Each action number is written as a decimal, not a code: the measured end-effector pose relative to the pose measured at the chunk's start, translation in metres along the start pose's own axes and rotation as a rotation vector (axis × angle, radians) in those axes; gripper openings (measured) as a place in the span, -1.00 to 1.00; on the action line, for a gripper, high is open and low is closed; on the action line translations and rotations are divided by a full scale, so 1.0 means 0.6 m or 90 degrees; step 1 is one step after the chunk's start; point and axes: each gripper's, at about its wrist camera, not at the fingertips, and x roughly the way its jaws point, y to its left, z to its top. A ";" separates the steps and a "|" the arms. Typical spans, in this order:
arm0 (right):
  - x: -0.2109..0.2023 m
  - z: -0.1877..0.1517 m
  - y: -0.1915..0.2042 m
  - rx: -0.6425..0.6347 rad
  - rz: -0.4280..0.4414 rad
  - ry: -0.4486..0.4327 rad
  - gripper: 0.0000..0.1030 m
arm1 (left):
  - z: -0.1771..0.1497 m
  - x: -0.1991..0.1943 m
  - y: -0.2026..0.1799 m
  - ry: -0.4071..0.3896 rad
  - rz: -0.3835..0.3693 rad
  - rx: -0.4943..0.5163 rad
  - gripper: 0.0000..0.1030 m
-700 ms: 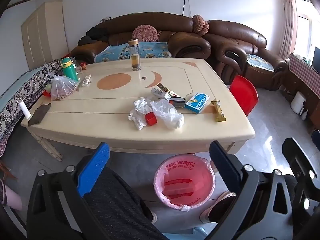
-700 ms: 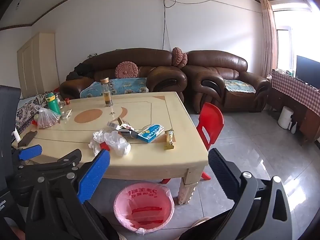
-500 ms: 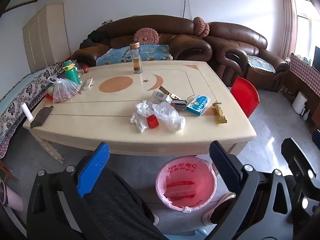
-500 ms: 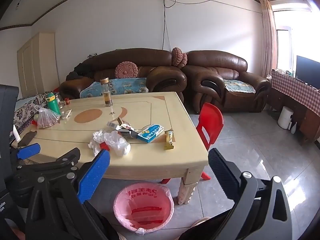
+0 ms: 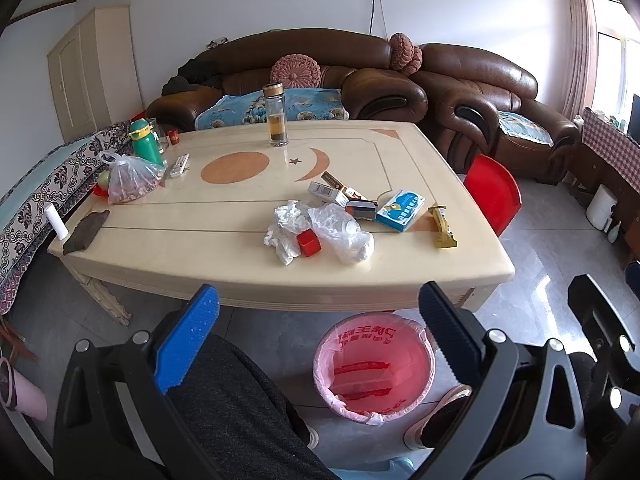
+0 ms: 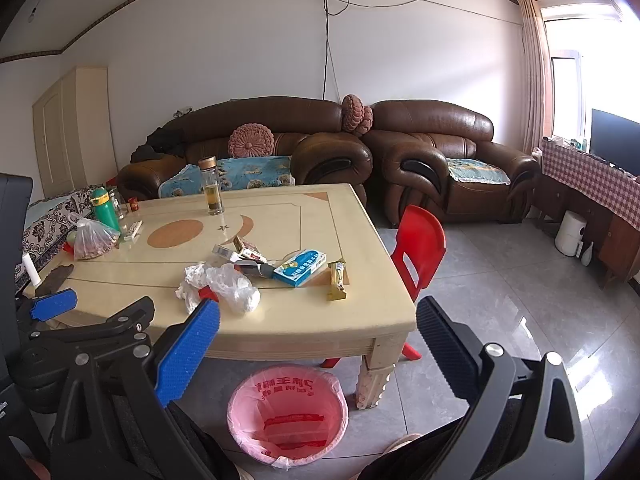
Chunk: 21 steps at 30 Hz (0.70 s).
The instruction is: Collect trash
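Trash lies on the cream table (image 5: 168, 248): crumpled white tissue (image 5: 285, 226), a clear plastic bag (image 5: 344, 232), a small red box (image 5: 309, 242), cigarette packs (image 5: 332, 190), a blue box (image 5: 400, 205) and a yellow wrapper (image 5: 442, 228). A bin with a pink liner (image 5: 374, 368) stands on the floor below the table's near edge; it also shows in the right wrist view (image 6: 287, 414). My left gripper (image 5: 316, 328) is open and empty, short of the table. My right gripper (image 6: 318, 344) is open and empty, above the bin.
A glass bottle (image 5: 275, 114), a green flask (image 5: 145, 141), a bag of food (image 5: 130, 179) and a remote (image 5: 180, 165) stand farther back. A red chair (image 5: 494, 192) is at the table's right. Brown sofas (image 5: 304, 68) lie behind. My knee (image 5: 240, 400) is below the left gripper.
The left gripper has drifted slightly, so the table shifts a little right and down in its view. The right view is nearly unchanged. Both grippers stay open.
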 end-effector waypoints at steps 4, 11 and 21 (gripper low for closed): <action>0.000 0.005 0.001 0.000 0.002 0.002 0.87 | 0.001 0.000 0.001 0.000 0.000 -0.001 0.90; 0.000 0.004 0.003 0.001 0.003 0.003 0.87 | 0.001 0.000 0.000 0.000 0.000 -0.002 0.90; -0.001 0.000 0.006 -0.001 0.007 0.004 0.87 | 0.002 -0.001 0.003 -0.001 0.001 -0.003 0.90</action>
